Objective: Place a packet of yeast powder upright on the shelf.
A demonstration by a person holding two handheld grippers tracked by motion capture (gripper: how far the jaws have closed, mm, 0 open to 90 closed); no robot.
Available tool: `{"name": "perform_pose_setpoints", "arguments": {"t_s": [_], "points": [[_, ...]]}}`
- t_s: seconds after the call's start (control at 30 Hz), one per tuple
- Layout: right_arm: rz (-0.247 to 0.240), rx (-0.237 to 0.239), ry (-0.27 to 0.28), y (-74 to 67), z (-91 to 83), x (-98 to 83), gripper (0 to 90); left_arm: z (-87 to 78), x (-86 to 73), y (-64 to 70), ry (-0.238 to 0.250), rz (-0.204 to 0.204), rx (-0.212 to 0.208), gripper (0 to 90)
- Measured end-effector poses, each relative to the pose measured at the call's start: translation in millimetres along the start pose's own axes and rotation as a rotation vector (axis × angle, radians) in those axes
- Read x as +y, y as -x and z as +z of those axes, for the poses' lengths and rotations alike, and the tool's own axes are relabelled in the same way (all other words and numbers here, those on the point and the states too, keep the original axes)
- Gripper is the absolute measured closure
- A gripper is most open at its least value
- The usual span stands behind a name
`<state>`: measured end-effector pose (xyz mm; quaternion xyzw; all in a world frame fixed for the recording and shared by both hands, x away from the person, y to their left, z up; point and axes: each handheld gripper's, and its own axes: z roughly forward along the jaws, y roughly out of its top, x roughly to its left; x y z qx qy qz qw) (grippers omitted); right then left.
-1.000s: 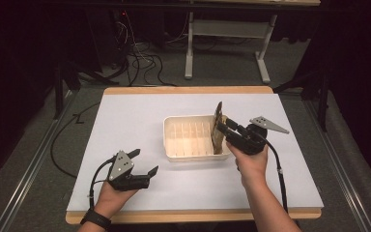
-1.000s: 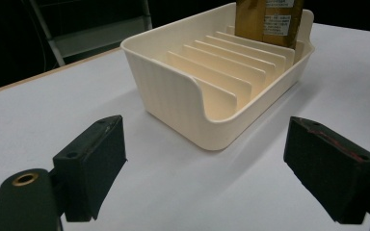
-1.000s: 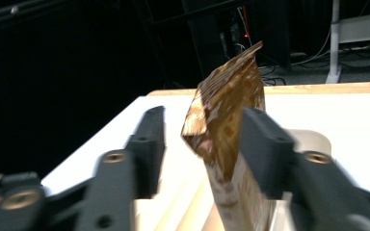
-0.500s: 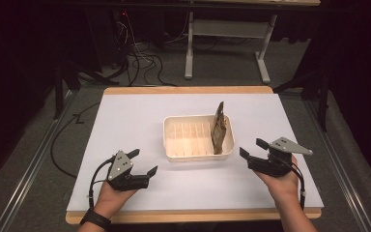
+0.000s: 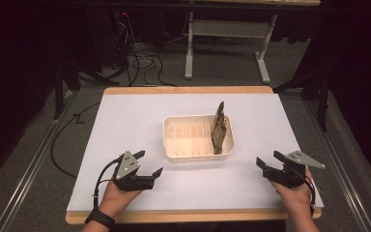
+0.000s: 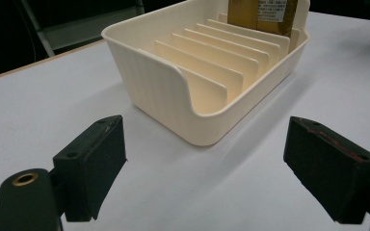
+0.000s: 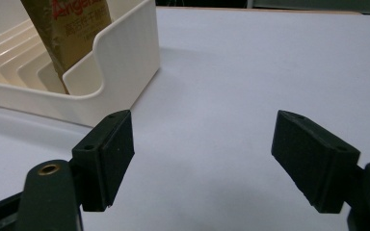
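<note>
A cream slotted rack (image 5: 183, 147) sits mid-table. A brown packet (image 5: 219, 128) stands upright in its rightmost slot. My left gripper (image 5: 148, 163) rests open near the front left and points at the rack (image 6: 149, 72); the packet (image 6: 260, 14) stands at the rack's far end. My right gripper (image 5: 269, 159) is low at the front right, clear of the rack (image 7: 125, 62) and the packet (image 7: 72, 33). Its jaws have just been opening, with bare white table between them. Both the left gripper (image 6: 212, 171) and the right gripper (image 7: 211, 159) hold nothing.
A white sheet (image 5: 125, 121) covers the wooden-edged table (image 5: 188, 90). Beyond the far edge stand a desk frame (image 5: 227, 29) and floor cables (image 5: 140, 63). Metal rails run along the floor on both sides.
The right gripper let go of the brown packet at the rack, opened, and moved right, down and toward the near edge. The packet stays standing in the rack. The left gripper kept still.
</note>
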<state>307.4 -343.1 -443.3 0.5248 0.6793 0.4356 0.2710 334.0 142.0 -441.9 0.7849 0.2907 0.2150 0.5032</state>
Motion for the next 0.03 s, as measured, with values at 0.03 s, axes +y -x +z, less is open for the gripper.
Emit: {"name": "perform_pose_setpoints", "arguments": {"t_s": [0.03], "points": [[0.000, 0.000, -0.001, 0.0, 0.0, -0.9, 23.3, -0.5, -0.1, -0.2, -0.001, 0.002, 0.001, 15.2]]}}
